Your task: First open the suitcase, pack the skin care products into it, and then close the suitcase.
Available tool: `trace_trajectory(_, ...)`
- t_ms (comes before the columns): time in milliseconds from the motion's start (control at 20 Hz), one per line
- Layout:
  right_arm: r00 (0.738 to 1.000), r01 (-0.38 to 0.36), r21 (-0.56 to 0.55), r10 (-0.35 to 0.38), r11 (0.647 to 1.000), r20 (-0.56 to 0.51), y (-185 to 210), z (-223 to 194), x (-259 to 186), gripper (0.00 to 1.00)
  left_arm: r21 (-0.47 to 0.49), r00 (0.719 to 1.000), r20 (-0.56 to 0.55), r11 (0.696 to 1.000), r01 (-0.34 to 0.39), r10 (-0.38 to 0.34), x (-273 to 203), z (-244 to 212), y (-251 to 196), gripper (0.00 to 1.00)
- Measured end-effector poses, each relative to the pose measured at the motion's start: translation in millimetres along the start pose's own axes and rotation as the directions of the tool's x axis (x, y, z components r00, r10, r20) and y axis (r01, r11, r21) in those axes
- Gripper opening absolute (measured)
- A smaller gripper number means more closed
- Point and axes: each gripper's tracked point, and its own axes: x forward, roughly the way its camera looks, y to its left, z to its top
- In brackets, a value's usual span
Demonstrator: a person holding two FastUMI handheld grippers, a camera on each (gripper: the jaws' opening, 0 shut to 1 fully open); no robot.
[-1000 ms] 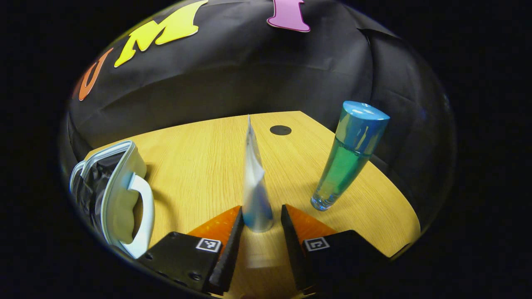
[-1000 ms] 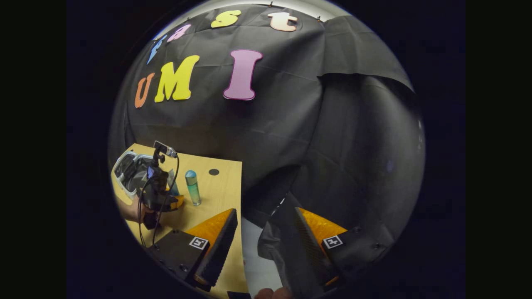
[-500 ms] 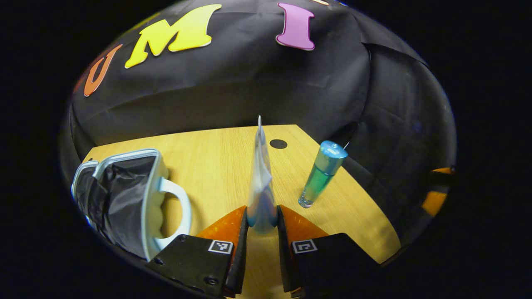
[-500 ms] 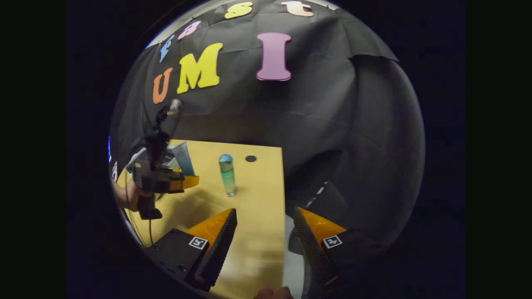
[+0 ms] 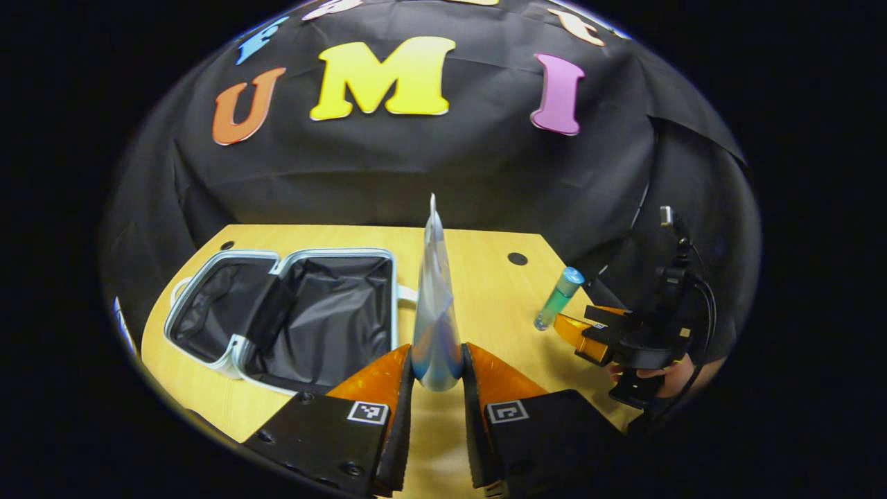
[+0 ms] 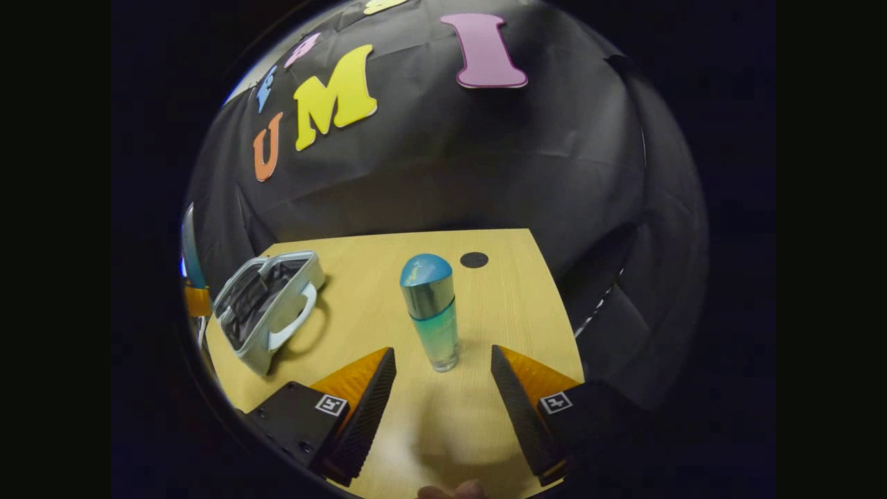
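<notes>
Left gripper view: left gripper [image 5: 438, 374] pinches upright tube [image 5: 434, 315] above table [image 5: 485, 277], open suitcase [image 5: 291, 312] just left. Carry tube over lined half, lower before release. Right gripper [image 6: 442, 378] gapes wide, bottle [image 6: 431, 312] upright just ahead; centre fingers around bottle before closing.

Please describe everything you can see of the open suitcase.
The suitcase is small, with a pale blue shell and rim, and lies open on the wooden table, both halves flat and lined with dark, creased fabric. A pale curved handle sticks out from one side. Nothing is visible inside it, and neither gripper touches it.
</notes>
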Motion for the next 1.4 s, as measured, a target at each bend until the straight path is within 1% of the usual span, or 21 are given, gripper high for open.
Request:
trace_trajectory(200,0.999,0.013,-0.025,-0.014,1.0,-0.031,2,-6,36,0.83,-0.018,0.997,0.001,0.997,-0.079,0.079,-20,-2,38,0.37)
trace_trajectory(300,0.999,0.023,-0.027,-0.024,0.999,-0.034,4,-5,48,0.74,-0.032,0.994,-0.001,0.994,-0.105,0.105,-30,-2,52,0.37)
trace_trajectory(350,0.999,0.034,-0.03,-0.035,0.999,-0.032,2,-4,51,0.64,-0.038,0.993,-0.001,0.993,-0.116,0.116,-33,-1,59,0.38)
trace_trajectory(500,0.998,0.048,-0.01,-0.048,0.999,-0.048,3,-5,62,0.58,-0.043,0.99,-0.002,0.989,-0.141,0.141,-42,-1,80,0.37)
trace_trajectory(550,0.997,0.054,-0.005,-0.054,0.999,-0.053,2,-5,64,0.52,-0.053,0.989,-0.003,0.988,-0.146,0.146,-43,-1,86,0.37)
trace_trajectory(600,0.996,0.065,-0.006,-0.065,0.998,-0.056,1,-4,67,0.51,-0.066,0.989,-0.006,0.987,-0.147,0.147,-44,-2,90,0.37)
trace_trajectory(650,0.996,0.071,-0.013,-0.072,0.997,-0.059,1,-3,66,0.42,-0.09,0.99,-0.009,0.986,-0.144,0.143,-43,-2,96,0.37)
trace_trajectory(700,0.995,0.071,-0.016,-0.072,0.997,-0.063,0,-3,65,0.41,-0.111,0.991,-0.012,0.985,-0.134,0.134,-44,-1,99,0.37)
trace_trajectory(750,0.994,0.074,-0.011,-0.074,0.997,-0.077,0,-4,64,0.38,-0.124,0.992,-0.018,0.984,-0.13,0.129,-42,1,105,0.37)
trace_trajectory(800,0.993,0.074,0.007,-0.073,0.997,-0.097,1,-3,58,0.36,-0.118,0.992,-0.026,0.985,-0.128,0.126,-40,3,112,0.37)
trace_trajectory(850,0.993,0.053,0.041,-0.048,0.998,-0.108,7,-2,51,0.34,-0.108,0.992,-0.029,0.986,-0.124,0.121,-37,5,118,0.37)
trace_trajectory(1050,0.992,-0.039,0.077,0.048,0.996,-0.114,34,19,-6,0.34,-0.109,0.996,-0.067,0.992,-0.06,0.053,-15,16,131,0.37)
trace_trajectory(1200,0.982,-0.125,0.126,0.141,0.984,-0.129,58,27,-57,0.33,-0.178,0.989,-0.146,0.984,0.012,-0.038,14,8,138,0.37)
trace_trajectory(1300,0.975,-0.161,0.127,0.178,0.979,-0.131,67,30,-90,0.33,-0.235,0.963,-0.242,0.97,0.058,-0.116,36,-6,142,0.37)
trace_trajectory(1400,0.961,-0.204,0.17,0.231,0.964,-0.152,74,23,-117,0.34,-0.295,0.925,-0.337,0.953,0.073,-0.175,56,-23,148,0.37)
